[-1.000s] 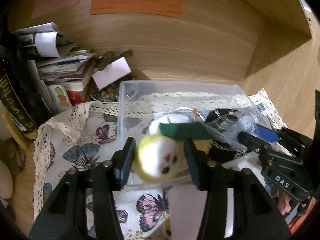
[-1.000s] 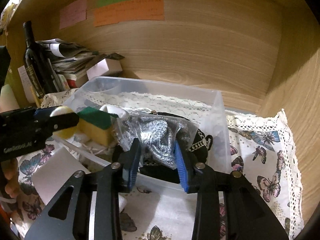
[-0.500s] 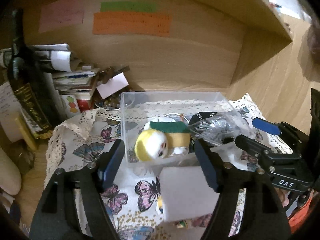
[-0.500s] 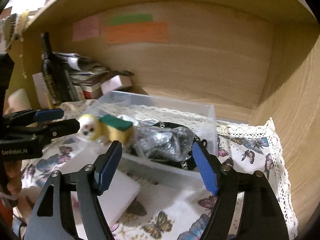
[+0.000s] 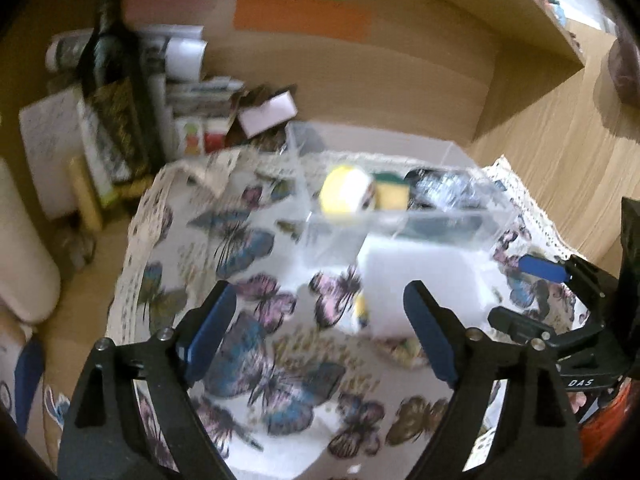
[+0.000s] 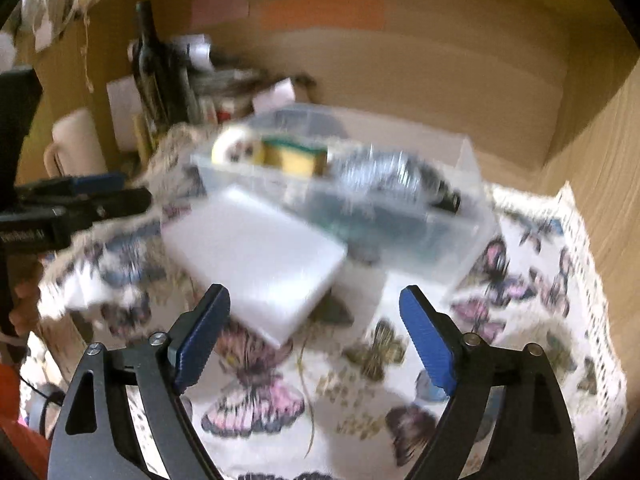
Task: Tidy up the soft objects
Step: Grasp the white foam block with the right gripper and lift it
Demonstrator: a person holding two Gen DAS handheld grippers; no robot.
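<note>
While just opening, both claws (image 5: 320, 334) (image 6: 314, 336) wide, empty.

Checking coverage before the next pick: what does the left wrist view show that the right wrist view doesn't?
Left wrist only: the right gripper at its right edge, and a shelf end with a dark round thing beyond.

Right wrist only: the left gripper at its left edge, and a white mug.

Both: the clear bin holding the yellow toy, sponge and silvery bag, the white block in front, the butterfly cloth, and the wine bottle. Each view's own jaws stand open, empty.
</note>
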